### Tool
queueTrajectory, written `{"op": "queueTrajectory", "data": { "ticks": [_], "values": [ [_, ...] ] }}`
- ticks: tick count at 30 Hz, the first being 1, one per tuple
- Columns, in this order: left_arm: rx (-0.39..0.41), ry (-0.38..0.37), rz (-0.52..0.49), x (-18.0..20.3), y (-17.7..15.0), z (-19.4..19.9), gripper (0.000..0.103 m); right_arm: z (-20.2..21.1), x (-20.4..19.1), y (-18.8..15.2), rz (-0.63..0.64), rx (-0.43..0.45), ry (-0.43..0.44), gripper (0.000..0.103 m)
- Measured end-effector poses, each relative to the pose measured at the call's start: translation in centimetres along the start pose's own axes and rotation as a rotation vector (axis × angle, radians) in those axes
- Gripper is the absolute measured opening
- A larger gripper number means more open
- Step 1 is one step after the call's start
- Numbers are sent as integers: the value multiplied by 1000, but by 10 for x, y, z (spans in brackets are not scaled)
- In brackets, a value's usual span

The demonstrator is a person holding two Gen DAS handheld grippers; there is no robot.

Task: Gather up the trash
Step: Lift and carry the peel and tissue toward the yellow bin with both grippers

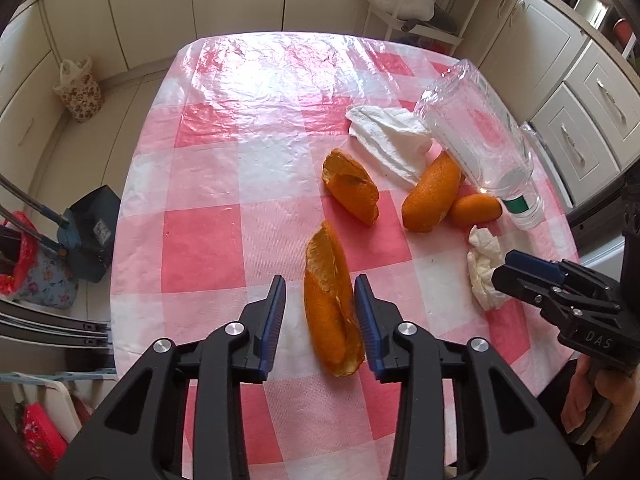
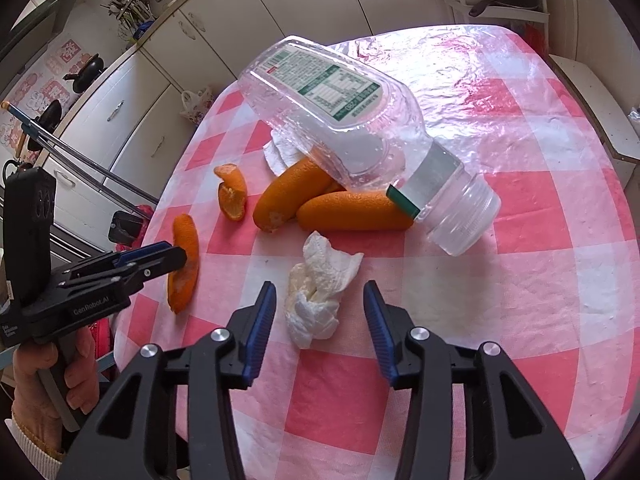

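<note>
On the glossy pink-and-white checked tablecloth, a clear ribbed plastic bottle lies tilted, propped on two curved, pebbly orange peels. Nearer than the bottle, the left gripper straddles a long boat-shaped peel, jaws apart. The right gripper hangs open around a crumpled white tissue just below the bottle's mouth.
</note>
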State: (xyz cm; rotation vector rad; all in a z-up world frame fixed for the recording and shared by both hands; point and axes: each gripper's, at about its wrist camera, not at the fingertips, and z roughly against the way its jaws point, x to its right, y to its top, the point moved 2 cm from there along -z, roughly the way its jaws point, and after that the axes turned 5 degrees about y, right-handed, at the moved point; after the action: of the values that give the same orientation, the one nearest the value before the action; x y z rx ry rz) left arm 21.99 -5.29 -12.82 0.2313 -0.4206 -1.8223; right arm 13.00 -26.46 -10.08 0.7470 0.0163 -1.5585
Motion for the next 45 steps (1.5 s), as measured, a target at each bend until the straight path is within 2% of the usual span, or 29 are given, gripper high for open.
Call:
{"op": "queueTrajectory", "data": {
  "ticks": [2, 7, 10, 14, 15, 16, 17, 19, 25, 31, 40, 45],
  "values": [
    [-6, 21, -21, 6, -1, -3, 38, -3, -4, 0, 19, -4, -11, 47],
    [-26, 54, -52, 13, -4, -10, 38, -8, -10, 1, 55, -13, -35, 48],
    [-26, 62, -85, 18, -5, -12, 24, -12, -11, 2, 64, -20, -44, 48],
    [2, 67, -105, 22, -5, -7, 18, -17, -20, 3, 121, -22, -95, 46],
    [10, 69, -101, 22, -4, -5, 18, -19, -22, 2, 136, -23, -108, 41],
    [20, 70, -95, 21, -4, -2, 18, -20, -24, 2, 152, -27, -119, 29],
    [29, 71, -89, 21, -4, 0, 18, -22, -25, 1, 162, -32, -119, 24],
    [63, 84, -76, 18, -3, 9, 18, -22, -26, 0, 169, -28, -118, 19],
    [179, 148, -43, 13, -4, 40, 18, -9, -25, 3, 132, 23, -45, 17],
    [282, 152, -14, 14, -10, 72, 18, 11, -28, 6, 109, 108, 22, 17],
    [328, 155, 9, 11, -10, 83, 18, 25, -38, 9, 125, 197, 87, 17],
    [371, 141, 20, 13, -10, 92, 18, 44, -45, 7, 163, 275, 112, 17]
  ]
}}
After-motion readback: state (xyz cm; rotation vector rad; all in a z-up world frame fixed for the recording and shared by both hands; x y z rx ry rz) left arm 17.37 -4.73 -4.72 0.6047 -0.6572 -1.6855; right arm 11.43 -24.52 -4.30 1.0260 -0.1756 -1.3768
